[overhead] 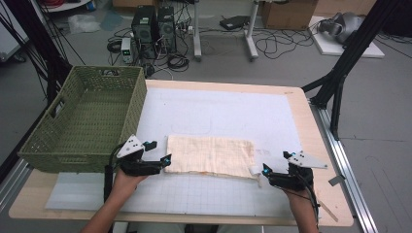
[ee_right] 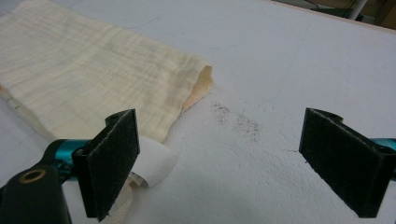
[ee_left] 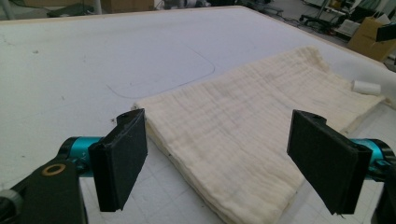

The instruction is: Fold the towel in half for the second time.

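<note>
**Folded cream cloth between two open grippers**

The cloth [overhead: 210, 156] is a pale cream, loosely woven piece, folded into a long flat rectangle of several layers. It lies on the white gridded mat [overhead: 218, 114] that covers the table [overhead: 311, 126], toward the near edge and roughly midway across. In the left gripper view its stacked edges show as thin ridges along the near corner, and the weave has a fine crinkled grain. In the right gripper view the far right end gapes slightly where the layers fold over. A small white label [ee_right: 152, 163] curls out from the cloth's near right corner (it also shows as a white roll at the far end in the left gripper view).

The left gripper [overhead: 160, 154] sits just beside the cloth's left end, its jaws spread wide; in its own view the near corner of the cloth lies between them, untouched. The right gripper [overhead: 265, 171] is low at the cloth's right near corner, jaws likewise spread wide and holding nothing; one pad [ee_right: 112, 161] hangs over the label.

A green woven basket [overhead: 85, 119] stands at the table's left side, overhanging the edge, close behind the left gripper. A faint dark smudge [ee_right: 236, 121] marks the mat near the cloth's right end. Computer towers [overhead: 154, 29] and cables lie on the floor beyond. Nothing rests on the cloth.
</note>
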`<state>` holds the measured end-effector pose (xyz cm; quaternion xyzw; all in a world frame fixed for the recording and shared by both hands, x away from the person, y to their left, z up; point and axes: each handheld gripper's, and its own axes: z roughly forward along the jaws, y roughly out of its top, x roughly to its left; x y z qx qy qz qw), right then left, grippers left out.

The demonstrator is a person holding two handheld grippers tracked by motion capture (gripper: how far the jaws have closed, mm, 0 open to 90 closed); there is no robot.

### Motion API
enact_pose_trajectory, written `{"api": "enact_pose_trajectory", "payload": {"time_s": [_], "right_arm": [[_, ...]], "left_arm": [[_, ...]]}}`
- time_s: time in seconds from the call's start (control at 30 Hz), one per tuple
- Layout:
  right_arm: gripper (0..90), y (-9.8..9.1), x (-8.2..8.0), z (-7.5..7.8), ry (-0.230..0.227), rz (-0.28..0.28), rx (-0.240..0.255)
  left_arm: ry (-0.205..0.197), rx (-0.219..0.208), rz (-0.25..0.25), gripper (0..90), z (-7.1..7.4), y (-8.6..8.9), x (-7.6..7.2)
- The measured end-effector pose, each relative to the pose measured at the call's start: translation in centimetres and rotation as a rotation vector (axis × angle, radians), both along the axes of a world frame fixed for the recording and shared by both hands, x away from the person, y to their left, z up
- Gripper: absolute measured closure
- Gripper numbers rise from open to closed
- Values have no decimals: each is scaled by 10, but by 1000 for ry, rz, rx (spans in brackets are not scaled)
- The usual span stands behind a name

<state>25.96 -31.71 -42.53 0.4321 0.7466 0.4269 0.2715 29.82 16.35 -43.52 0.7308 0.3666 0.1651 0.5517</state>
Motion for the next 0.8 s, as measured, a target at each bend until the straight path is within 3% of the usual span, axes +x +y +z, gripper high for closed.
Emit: {"api": "enact_pose_trajectory", "payload": {"time_s": [0.23, 0.33, 0.47, 0.7, 0.8], "right_arm": [[116, 2, 0, -1, 3, 8, -4], [116, 3, 1, -2, 5, 14, -10], [116, 3, 0, -2, 8, 19, -3], [116, 3, 1, -2, 11, 21, 11], [116, 3, 1, -3, 14, 19, 13]], "left_arm": [[19, -14, 1, 204, 1, -1, 4], [29, -42, 17, 202, 5, 1, 8], [44, -30, 28, 215, 13, 2, 16], [32, -34, 43, 245, 28, 0, 36], [52, -19, 34, 253, 33, -7, 44]]}}
